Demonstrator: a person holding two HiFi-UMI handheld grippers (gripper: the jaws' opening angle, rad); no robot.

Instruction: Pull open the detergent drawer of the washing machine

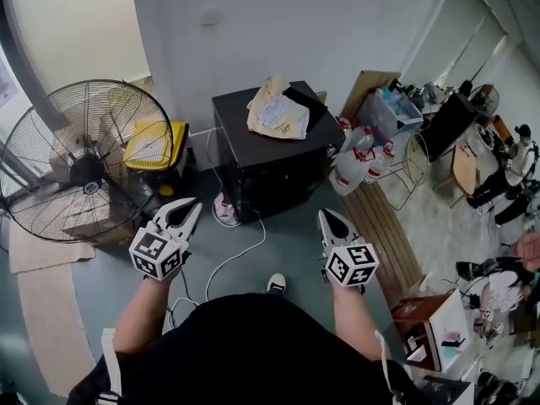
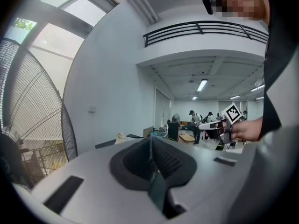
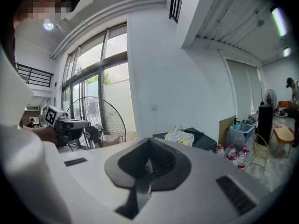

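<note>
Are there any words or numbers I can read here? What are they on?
No words or numbers can be read anywhere.
Cubes on the left gripper and right gripper: black-and-white square patterns, no letters.
Plastic bottles: red labels, too small to read.

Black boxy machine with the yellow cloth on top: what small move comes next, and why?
Probably step closer and bring the right gripper toward the front of the black boxy machine: that gripper and the left gripper are shut, empty and far from it.
</note>
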